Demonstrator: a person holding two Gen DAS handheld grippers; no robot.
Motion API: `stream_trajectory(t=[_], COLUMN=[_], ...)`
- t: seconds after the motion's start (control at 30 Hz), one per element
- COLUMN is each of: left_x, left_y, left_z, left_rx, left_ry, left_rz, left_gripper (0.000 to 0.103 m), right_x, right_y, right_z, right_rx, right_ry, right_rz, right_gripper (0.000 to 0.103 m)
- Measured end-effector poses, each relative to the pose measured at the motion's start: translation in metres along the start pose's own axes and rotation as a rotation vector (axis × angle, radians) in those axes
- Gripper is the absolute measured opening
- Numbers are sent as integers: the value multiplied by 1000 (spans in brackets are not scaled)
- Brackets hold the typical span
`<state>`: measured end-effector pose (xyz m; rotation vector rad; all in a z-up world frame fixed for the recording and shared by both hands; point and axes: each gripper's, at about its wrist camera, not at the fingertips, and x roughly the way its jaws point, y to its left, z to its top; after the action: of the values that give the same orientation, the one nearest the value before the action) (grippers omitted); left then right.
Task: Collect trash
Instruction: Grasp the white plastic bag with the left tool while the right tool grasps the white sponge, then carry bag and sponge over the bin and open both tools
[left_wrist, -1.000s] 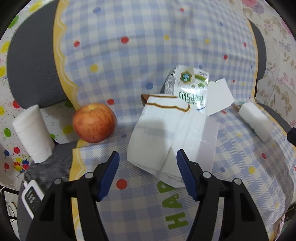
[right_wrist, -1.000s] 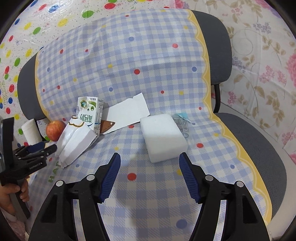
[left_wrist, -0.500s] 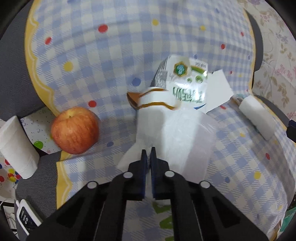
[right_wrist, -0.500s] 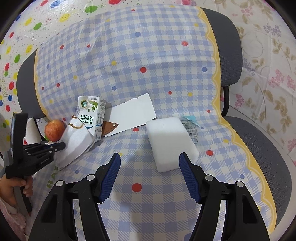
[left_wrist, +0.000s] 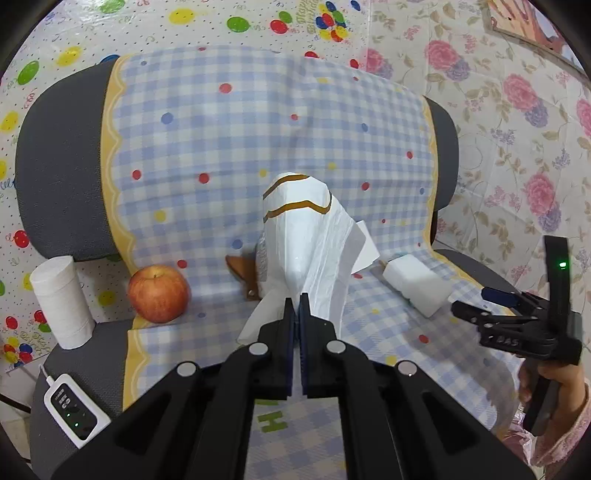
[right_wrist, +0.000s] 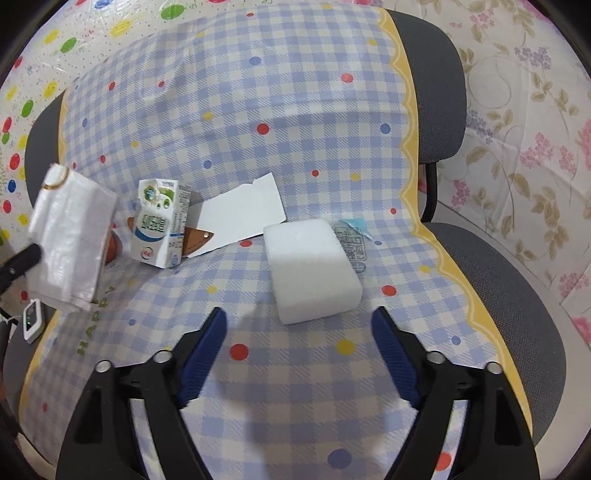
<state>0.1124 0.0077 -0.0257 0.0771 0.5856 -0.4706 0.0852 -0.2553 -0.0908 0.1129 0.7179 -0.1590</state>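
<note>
The white bag (left_wrist: 306, 243) hangs at frame centre, lifted off the cloth (left_wrist: 221, 147), its lower edge clamped in the left gripper (left_wrist: 296, 306). In the right wrist view the bag (right_wrist: 70, 236) is at far left. The right gripper (right_wrist: 299, 332) is spread apart at bottom centre, just before the foam block (right_wrist: 314, 269). The carton (right_wrist: 159, 221) stands left of centre, near the paper (right_wrist: 236, 214). An apple (left_wrist: 159, 293) sits lower left in the left wrist view.

White plastic bag (left_wrist: 306, 236) with gold stripe, lifted clear of the cloth, pinched at its lower edge. Milk carton (right_wrist: 159, 221) upright at ten o'clock. White foam block (right_wrist: 314, 269) flat at centre. Torn paper (right_wrist: 240, 214) behind, at twelve.
</note>
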Motion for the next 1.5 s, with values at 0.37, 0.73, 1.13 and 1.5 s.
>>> stream_trajectory(t=[0.37,0.73,1.13,1.5], left_x=[38,38,-24,-61], left_y=[-18,-26,-63,-109], left_z=[0,-8,-30,-54], left_rx=[11,23,58,98], left_ry=[40,54,6,-8], left_rz=[-11,-18,-100,-153], left_gripper=[0,0,1,1], right_x=[58,39,-90,-156], right_y=[-18,-4,8,-17], right_z=[13,10,-18,-68], right_rx=[-22,-63,-24,31], right_ry=[107,79,-72,-111], right_rz=[51,38,68,-47], right_gripper=[86,60,62,63])
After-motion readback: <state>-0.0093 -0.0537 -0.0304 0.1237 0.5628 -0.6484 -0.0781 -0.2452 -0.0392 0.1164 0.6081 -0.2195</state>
